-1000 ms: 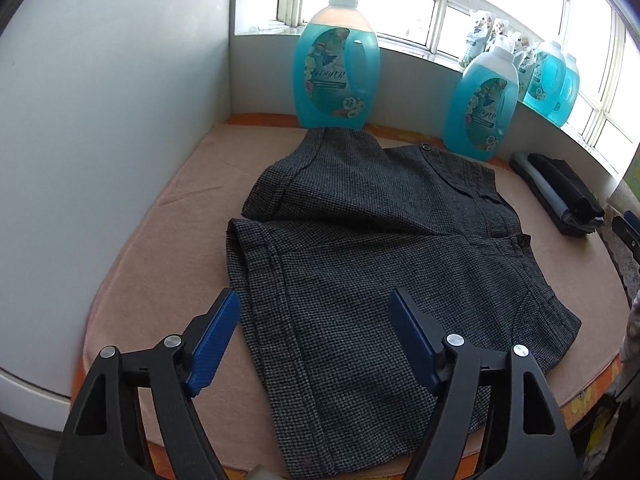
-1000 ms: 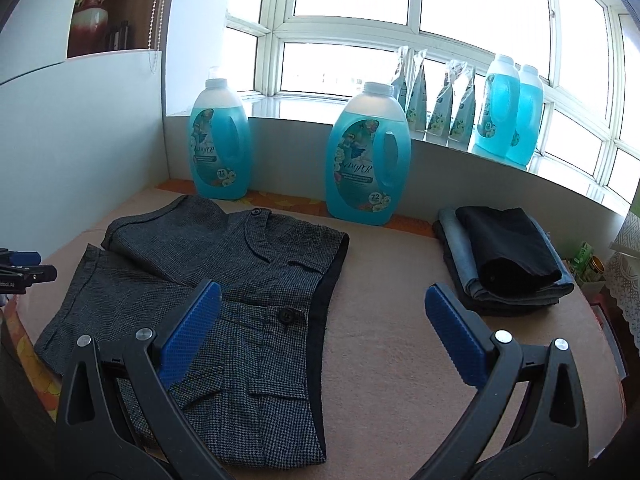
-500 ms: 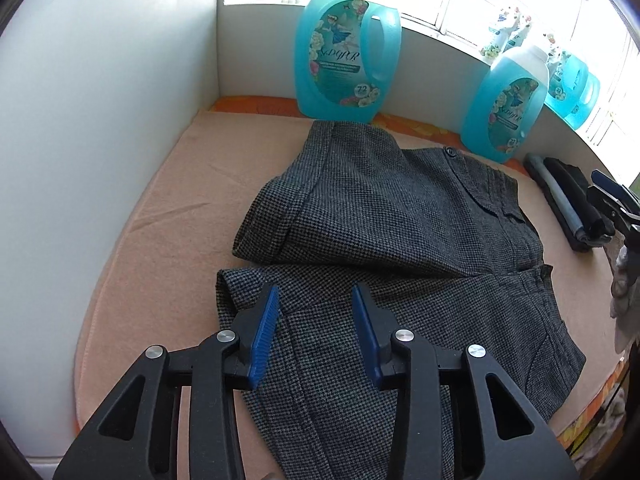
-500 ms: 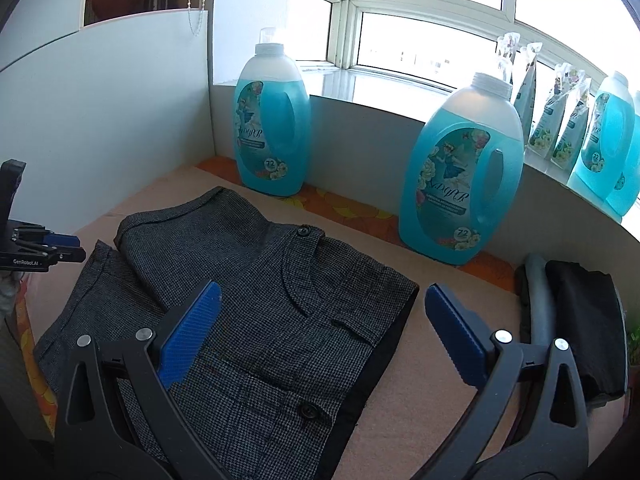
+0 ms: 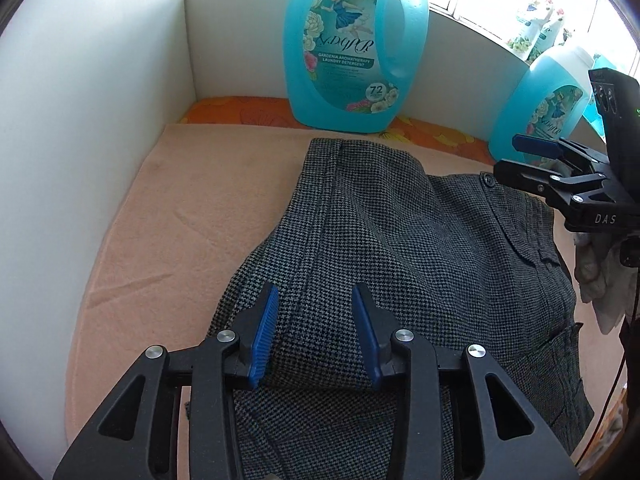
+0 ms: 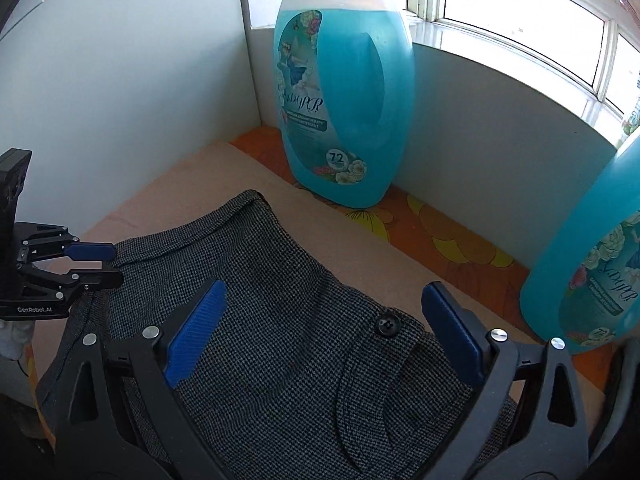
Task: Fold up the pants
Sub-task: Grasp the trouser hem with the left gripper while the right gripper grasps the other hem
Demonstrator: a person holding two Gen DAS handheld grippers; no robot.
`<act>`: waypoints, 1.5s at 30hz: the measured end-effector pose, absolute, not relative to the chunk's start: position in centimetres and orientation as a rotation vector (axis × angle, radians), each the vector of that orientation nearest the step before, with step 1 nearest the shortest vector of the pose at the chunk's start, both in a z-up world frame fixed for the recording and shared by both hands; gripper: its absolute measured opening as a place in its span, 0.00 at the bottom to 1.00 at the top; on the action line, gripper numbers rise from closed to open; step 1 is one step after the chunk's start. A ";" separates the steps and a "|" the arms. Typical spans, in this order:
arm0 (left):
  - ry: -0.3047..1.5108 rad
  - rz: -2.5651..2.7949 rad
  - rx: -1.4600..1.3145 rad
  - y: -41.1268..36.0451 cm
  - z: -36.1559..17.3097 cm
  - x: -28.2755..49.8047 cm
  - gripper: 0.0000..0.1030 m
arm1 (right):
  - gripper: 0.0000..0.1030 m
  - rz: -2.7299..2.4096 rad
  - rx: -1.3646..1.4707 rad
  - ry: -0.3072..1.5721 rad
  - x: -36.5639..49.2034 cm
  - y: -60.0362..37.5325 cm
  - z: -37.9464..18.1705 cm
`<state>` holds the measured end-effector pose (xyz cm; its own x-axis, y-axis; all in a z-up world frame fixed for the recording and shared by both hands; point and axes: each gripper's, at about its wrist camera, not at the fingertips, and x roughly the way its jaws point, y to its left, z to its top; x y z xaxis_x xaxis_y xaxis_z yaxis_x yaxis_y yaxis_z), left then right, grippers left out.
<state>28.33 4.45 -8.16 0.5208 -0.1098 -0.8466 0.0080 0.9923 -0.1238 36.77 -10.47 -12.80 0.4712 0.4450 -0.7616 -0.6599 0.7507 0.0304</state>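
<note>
Grey houndstooth pants [image 5: 400, 240] lie on a peach mat [image 5: 192, 216], one leg folded over the other. My left gripper [image 5: 316, 332] is half open, its blue pads on either side of the upper leg's folded hem edge, low over the cloth. My right gripper [image 6: 320, 336] is wide open over the waistband, near a black button [image 6: 387, 324]. The right gripper shows in the left wrist view [image 5: 560, 176] over the waist. The left gripper shows in the right wrist view [image 6: 88, 264] at the leg's edge.
A large blue detergent bottle [image 5: 352, 48] stands behind the pants against the white back wall. A second bottle [image 5: 544, 104] stands to its right. A white side wall [image 5: 80, 160] bounds the mat on the left. An orange floral cloth [image 6: 440, 232] lies under the mat.
Both grippers moved forward and down toward the pants. The left gripper's jaws narrowed from wide open and now straddle the leg's folded edge. The right gripper stayed wide open.
</note>
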 end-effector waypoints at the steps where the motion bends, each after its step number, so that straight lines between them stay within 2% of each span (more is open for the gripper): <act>1: 1.028 -0.073 -0.102 4.4 -8.5 28.7 0.35 | 0.98 0.698 -0.295 0.849 37.3 -9.6 -13.4; 10: 1.043 -0.073 -0.127 5.7 -9.4 30.5 0.35 | 0.96 0.783 -0.310 0.918 40.8 -4.4 -17.9; 12: 1.047 -0.071 -0.136 6.1 -9.5 30.6 0.35 | 0.82 0.804 -0.320 0.948 41.0 -3.7 -18.7; 13: 1.052 -0.071 -0.143 6.2 -9.6 30.7 0.35 | 0.78 0.813 -0.325 0.962 41.1 -3.4 -19.1; 15: 1.058 -0.071 -0.155 6.5 -9.7 30.9 0.35 | 0.50 0.839 -0.325 0.985 41.0 -3.0 -19.6; 16: 1.059 -0.066 -0.158 6.6 -9.6 31.0 0.35 | 0.43 0.839 -0.322 0.985 40.9 -3.0 -19.6; 18: 1.061 -0.063 -0.166 6.8 -9.5 31.1 0.35 | 0.14 0.837 -0.291 0.979 40.7 -3.4 -19.0; 19: 1.061 -0.061 -0.171 6.9 -9.4 31.1 0.35 | 0.12 0.840 -0.267 0.976 40.5 -3.8 -18.6; 27: 1.018 -0.068 -0.216 7.0 -7.2 31.0 0.36 | 0.06 0.919 -0.180 0.906 35.9 -5.2 -15.1; 31: 1.001 -0.092 -0.263 6.5 -6.1 30.8 0.36 | 0.06 0.946 -0.236 0.882 32.4 -4.8 -15.1; 33: 1.003 -0.099 -0.272 5.9 -6.0 31.1 0.47 | 0.05 0.943 -0.244 0.881 31.8 -6.1 -14.3; 34: 1.000 -0.102 -0.280 5.6 -5.9 31.4 0.50 | 0.05 0.947 -0.234 0.885 31.6 -6.3 -14.5; 45: 1.045 -0.101 -0.362 2.7 -7.8 35.2 0.50 | 0.05 0.964 -0.119 0.939 30.7 -6.4 -16.7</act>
